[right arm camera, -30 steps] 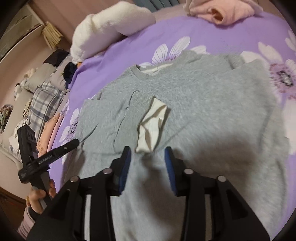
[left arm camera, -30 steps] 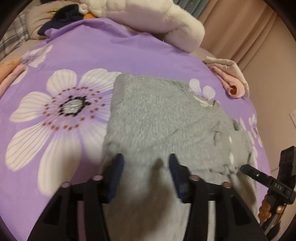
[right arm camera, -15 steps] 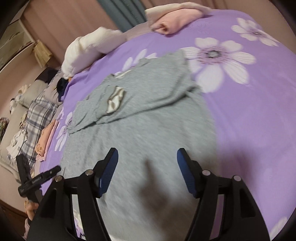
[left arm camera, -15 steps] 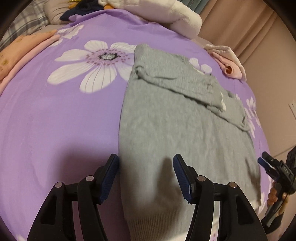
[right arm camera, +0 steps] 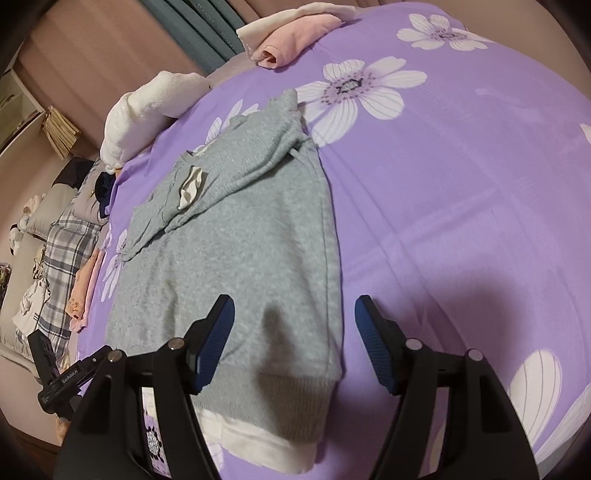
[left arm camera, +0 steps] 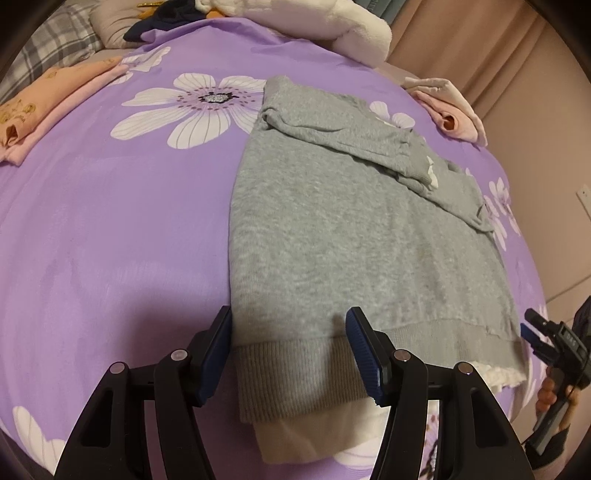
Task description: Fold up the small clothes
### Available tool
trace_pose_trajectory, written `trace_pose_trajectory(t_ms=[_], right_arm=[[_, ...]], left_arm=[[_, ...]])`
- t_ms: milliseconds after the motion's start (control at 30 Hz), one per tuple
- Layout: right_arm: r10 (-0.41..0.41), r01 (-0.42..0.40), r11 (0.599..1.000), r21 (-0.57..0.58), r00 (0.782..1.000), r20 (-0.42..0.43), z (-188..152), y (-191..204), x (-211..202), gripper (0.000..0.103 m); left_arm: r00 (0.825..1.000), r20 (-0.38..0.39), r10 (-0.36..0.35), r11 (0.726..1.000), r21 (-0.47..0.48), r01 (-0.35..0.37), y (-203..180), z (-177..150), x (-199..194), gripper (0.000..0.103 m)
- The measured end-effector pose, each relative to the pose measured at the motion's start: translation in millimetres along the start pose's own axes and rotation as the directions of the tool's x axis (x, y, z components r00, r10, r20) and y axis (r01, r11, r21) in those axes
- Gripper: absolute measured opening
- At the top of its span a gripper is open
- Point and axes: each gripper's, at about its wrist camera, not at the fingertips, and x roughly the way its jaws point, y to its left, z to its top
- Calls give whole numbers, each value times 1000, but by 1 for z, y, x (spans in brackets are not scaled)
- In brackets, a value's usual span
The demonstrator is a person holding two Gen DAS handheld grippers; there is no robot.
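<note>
Lying flat on the purple flowered bedspread (left arm camera: 110, 221), the grey sweater (left arm camera: 351, 236) fills the middle of both views, its sleeves folded across the chest toward 12 o'clock and its ribbed hem (left arm camera: 295, 373) nearest the cameras at 6 o'clock, with a white under-layer (left arm camera: 314, 439) peeking out below. It looks like soft, thick knit: light, limp, not slippery, likely to sag and drag unless lifted at two points at once. The sturdy hem corners seem the best places to pinch. The left gripper (left arm camera: 288, 350) hangs over the hem's left corner, jaws roughly half apart, the cloth below them but not pinched. The right gripper (right arm camera: 295, 343) hovers over the hem's right corner (right arm camera: 317, 387), jaws likewise parted and holding nothing.

The bedspread is smooth and cushioned, so cloth may slide a little. A folded peach garment (left arm camera: 44, 110) lies at 10 o'clock in the left view, a pink bundle (left arm camera: 450, 110) at 2 o'clock, and a white plush blanket (left arm camera: 332, 29) at 12 o'clock, before curtains (right arm camera: 199, 33).
</note>
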Motion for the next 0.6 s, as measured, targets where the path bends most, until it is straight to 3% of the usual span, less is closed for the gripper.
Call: trace_pose_trajectory(t_ms=[267, 400, 600], right_arm=[[24, -23, 1000, 10, 999, -44, -15, -3, 0, 69], [95, -94, 995, 23, 994, -62, -19, -3, 2, 69], [102, -100, 995, 30, 993, -64, -20, -2, 4, 70]], left_arm=[[1000, 3, -2, 1000, -4, 2, -1, -9, -3, 60], [1000, 2, -20, 1000, -11, 20, 0, -12, -5, 60], [1000, 0, -30, 999, -15, 30, 1, -13, -6, 60]])
